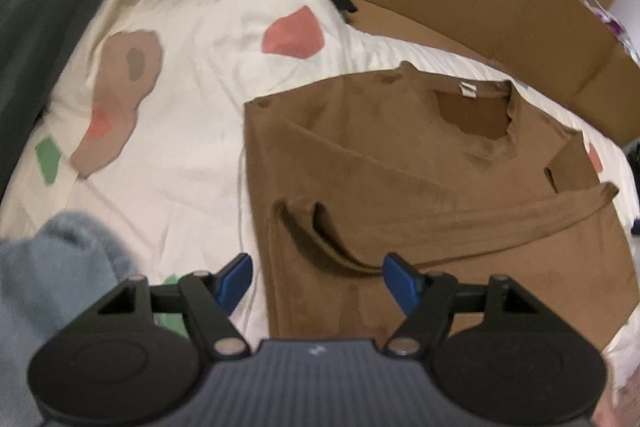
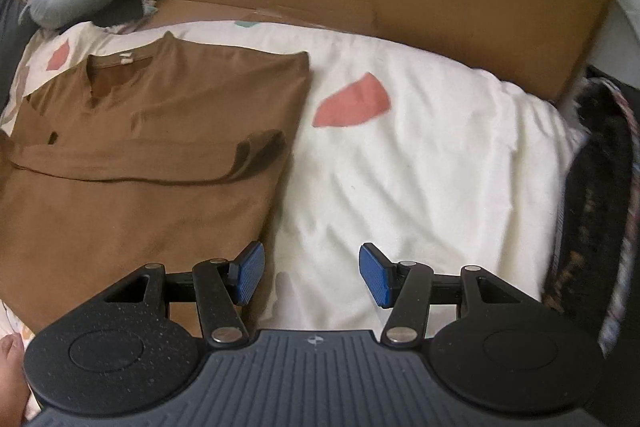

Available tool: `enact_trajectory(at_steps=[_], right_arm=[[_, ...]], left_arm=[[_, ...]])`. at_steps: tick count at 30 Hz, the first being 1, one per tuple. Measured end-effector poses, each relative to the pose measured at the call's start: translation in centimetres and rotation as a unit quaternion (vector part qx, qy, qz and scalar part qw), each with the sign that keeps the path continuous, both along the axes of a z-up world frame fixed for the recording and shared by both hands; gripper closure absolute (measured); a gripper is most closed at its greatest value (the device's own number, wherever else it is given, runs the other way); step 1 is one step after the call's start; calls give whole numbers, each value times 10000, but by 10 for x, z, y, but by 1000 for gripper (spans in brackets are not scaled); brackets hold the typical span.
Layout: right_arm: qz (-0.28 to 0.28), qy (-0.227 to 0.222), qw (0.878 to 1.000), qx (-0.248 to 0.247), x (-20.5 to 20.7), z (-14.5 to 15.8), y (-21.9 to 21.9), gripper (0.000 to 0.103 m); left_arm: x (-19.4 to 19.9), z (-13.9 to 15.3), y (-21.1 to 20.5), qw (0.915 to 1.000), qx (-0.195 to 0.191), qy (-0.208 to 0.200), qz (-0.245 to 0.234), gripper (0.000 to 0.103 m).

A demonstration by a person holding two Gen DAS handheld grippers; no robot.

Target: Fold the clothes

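On the white bedspread [image 2: 420, 147], the brown shirt [image 2: 152, 147] lies half-folded, sleeves tucked in.

Both grippers point steeply downward, side by side. The left gripper [image 1: 318, 277] has its blue pads [image 1: 236, 277] spread wide, nothing pinched between them. The right gripper [image 2: 312, 275] is a little narrower, its jaws also apart and empty. A bare hand [image 2: 10, 367] shows at the lower edge.
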State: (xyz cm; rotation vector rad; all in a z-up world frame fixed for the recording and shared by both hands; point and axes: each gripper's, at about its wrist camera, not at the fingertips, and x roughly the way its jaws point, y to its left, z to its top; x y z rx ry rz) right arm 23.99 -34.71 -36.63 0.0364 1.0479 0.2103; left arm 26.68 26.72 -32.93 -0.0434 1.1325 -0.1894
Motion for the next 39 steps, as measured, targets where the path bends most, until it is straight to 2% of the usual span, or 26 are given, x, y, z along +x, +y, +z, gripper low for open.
enact_trajectory(at_steps=[3, 7, 11, 16, 19, 21, 27, 33, 39], right_arm=[[107, -93, 9999, 26, 13, 0, 6, 43], [428, -194, 9988, -149, 31, -4, 15, 43], [524, -172, 9981, -263, 44, -12, 20, 43], [888, -110, 9949, -467, 58, -26, 32, 43], [1056, -109, 9930, -525, 67, -29, 38, 43], [1119, -101, 9924, -508, 75, -29, 40, 43], [947, -170, 9946, -380, 101, -24, 40, 43], [775, -235, 9964, -255, 114, -24, 34, 44], [384, -459, 9982, 86, 114, -11, 21, 44]], left_arm=[[4, -7, -5, 9995, 120, -45, -305, 29], [2, -18, -2, 9993, 147, 1, -340, 29], [-1, -33, 0, 9983, 294, 77, -497, 29], [2, -46, 5, 9991, 276, -27, -311, 29], [6, -45, 1, 9983, 378, -186, -401, 29], [11, -43, 4, 9986, 342, -311, -257, 29], [25, -41, 10, 9985, 126, -519, 156, 36], [27, -38, 0, 9974, 130, -704, -69, 44], [26, -41, -2, 9968, 147, -781, -110, 63]])
